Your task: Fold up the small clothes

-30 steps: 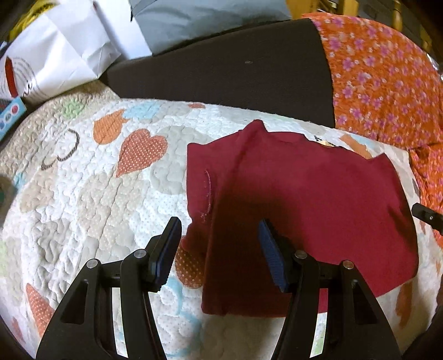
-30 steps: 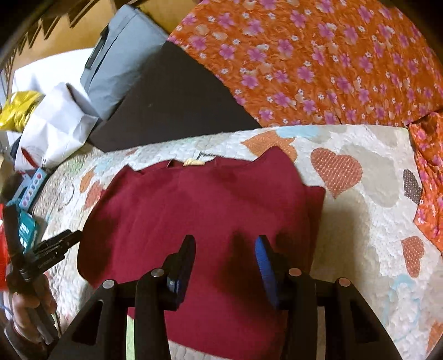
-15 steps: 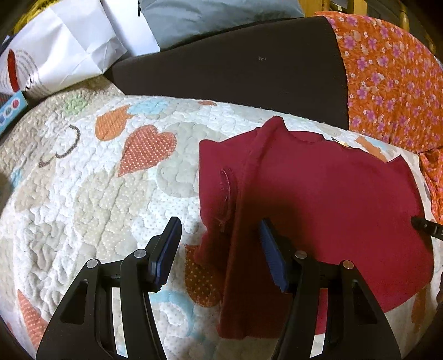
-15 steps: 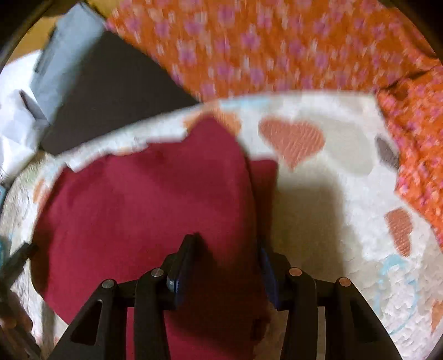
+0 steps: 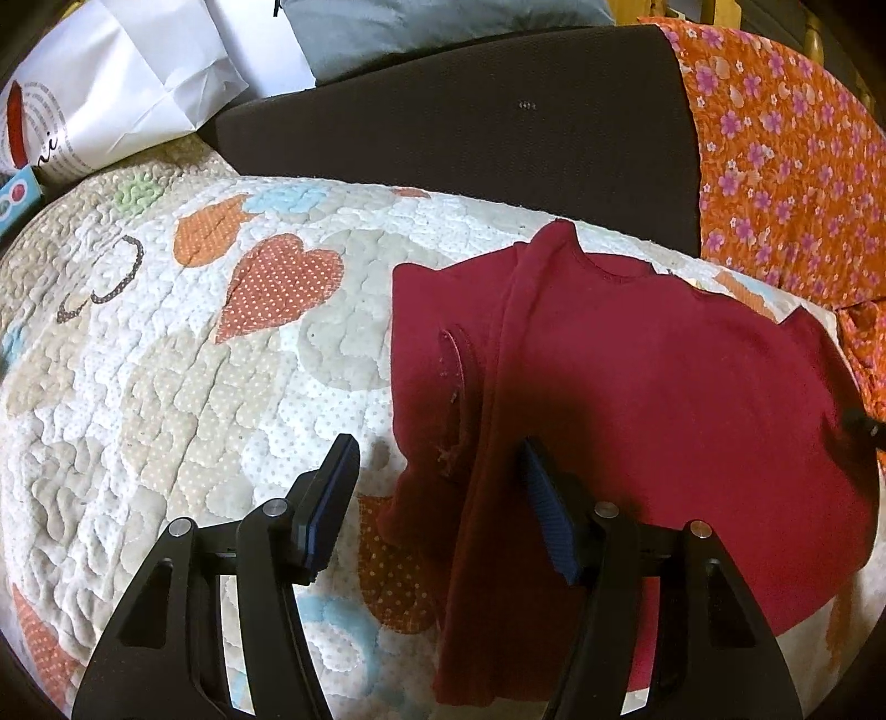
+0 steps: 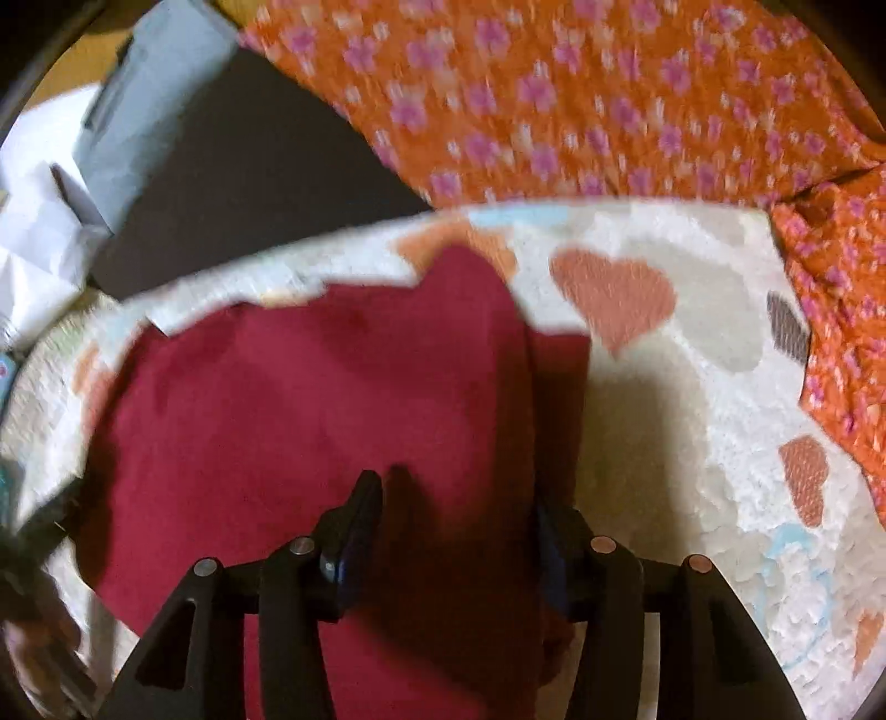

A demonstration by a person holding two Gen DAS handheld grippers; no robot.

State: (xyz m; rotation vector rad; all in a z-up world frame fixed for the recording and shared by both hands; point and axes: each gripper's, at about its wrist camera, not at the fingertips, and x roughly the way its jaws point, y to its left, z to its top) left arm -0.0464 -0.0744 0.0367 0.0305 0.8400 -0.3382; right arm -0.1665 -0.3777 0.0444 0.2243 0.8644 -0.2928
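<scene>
Left wrist view: left gripper (image 5: pixel 437 498) with fingers spread wide, holding nothing, above the left edge of a maroon shirt (image 5: pixel 653 421) on a heart-print quilt (image 5: pixel 166 387). Right wrist view, blurred: right gripper (image 6: pixel 454 526) fingers apart over the shirt's right fold, right fingertip partly hidden behind raised cloth; contact impossible to tell.

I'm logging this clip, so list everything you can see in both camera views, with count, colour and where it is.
shirt: one, dark red, flat on the quilt, its side edges folded in
quilt: one, white with orange and blue hearts, under the shirt
cushion: one, dark brown, behind the quilt
floral cloth: one, orange with pink flowers, beside the cushion
pillow: one, grey-blue, behind the cushion
paper bag: one, white, far corner
left gripper: one, black, open over the shirt's edge
right gripper: one, black, open over the shirt
</scene>
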